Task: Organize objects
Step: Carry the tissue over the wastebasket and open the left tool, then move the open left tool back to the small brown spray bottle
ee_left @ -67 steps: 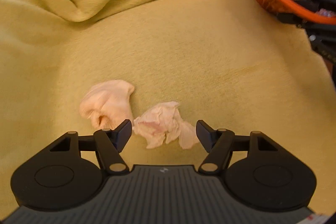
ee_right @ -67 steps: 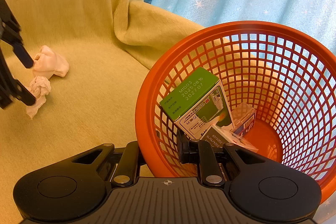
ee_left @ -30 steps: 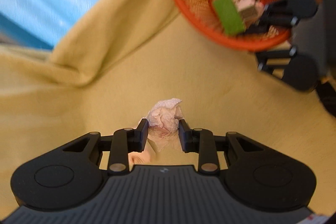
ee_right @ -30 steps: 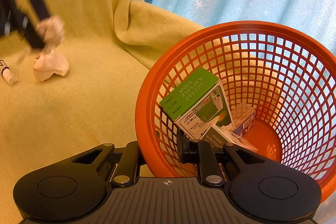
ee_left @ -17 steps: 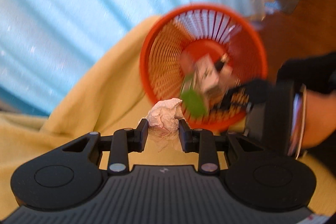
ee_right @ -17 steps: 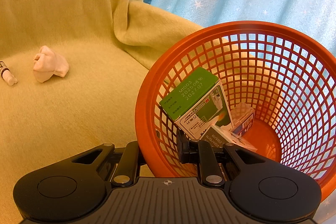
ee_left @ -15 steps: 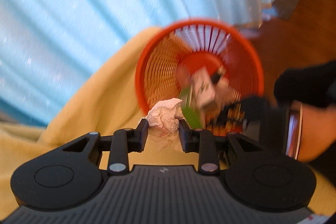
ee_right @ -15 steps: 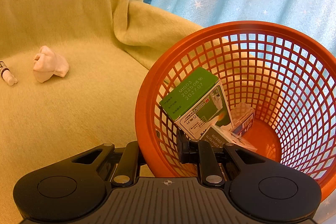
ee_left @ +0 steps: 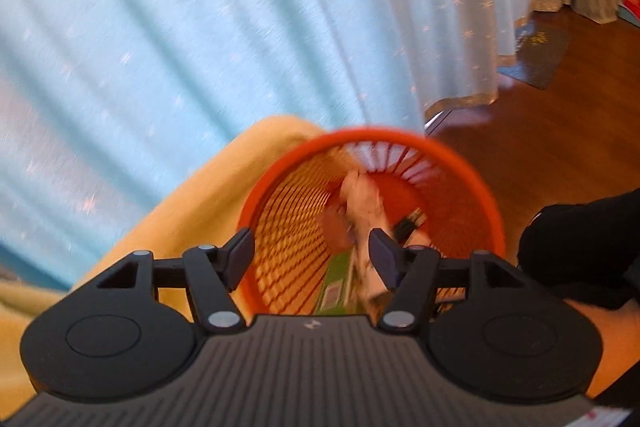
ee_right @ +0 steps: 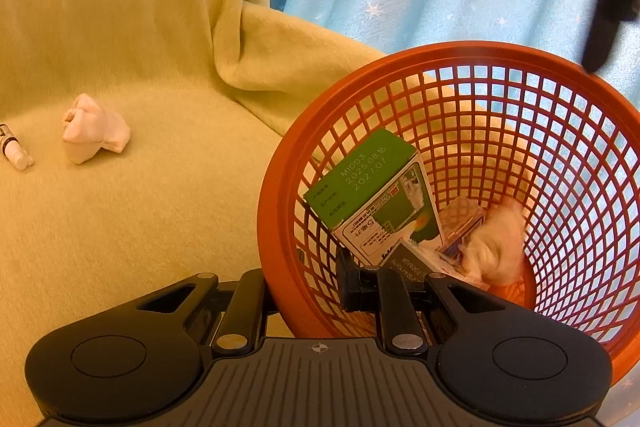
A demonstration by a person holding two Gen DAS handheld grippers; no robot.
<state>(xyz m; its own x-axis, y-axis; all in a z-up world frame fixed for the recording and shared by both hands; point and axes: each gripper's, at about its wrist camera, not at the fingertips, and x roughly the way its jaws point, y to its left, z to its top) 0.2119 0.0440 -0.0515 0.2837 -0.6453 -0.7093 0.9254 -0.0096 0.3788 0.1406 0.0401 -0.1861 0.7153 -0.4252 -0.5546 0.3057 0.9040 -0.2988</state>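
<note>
My left gripper (ee_left: 312,251) hangs over the orange mesh basket (ee_left: 460,155), its jaws opening and nothing between the pads. A crumpled white tissue (ee_left: 362,199), blurred, falls into the basket and shows beside the boxes as the tissue (ee_right: 496,243) in the right wrist view. My right gripper (ee_right: 304,291) is shut on the basket's near wall (ee_right: 280,227), one finger outside and one inside. A green-topped box (ee_right: 360,171) leans inside the basket. A second crumpled tissue (ee_right: 94,135) lies on the yellow-green blanket (ee_right: 160,207).
A small white tube (ee_right: 14,149) lies at the blanket's left edge. A blue star-patterned curtain (ee_left: 200,27) hangs behind the basket, with wooden floor (ee_left: 560,131) to its right. A person's black sleeve (ee_left: 580,247) is at the right. Smaller boxes (ee_right: 460,223) lie at the basket's bottom.
My left gripper lifted the tissue off the blanket, swung over the basket and opened; the tissue dropped inside. The right gripper and basket stayed still.
</note>
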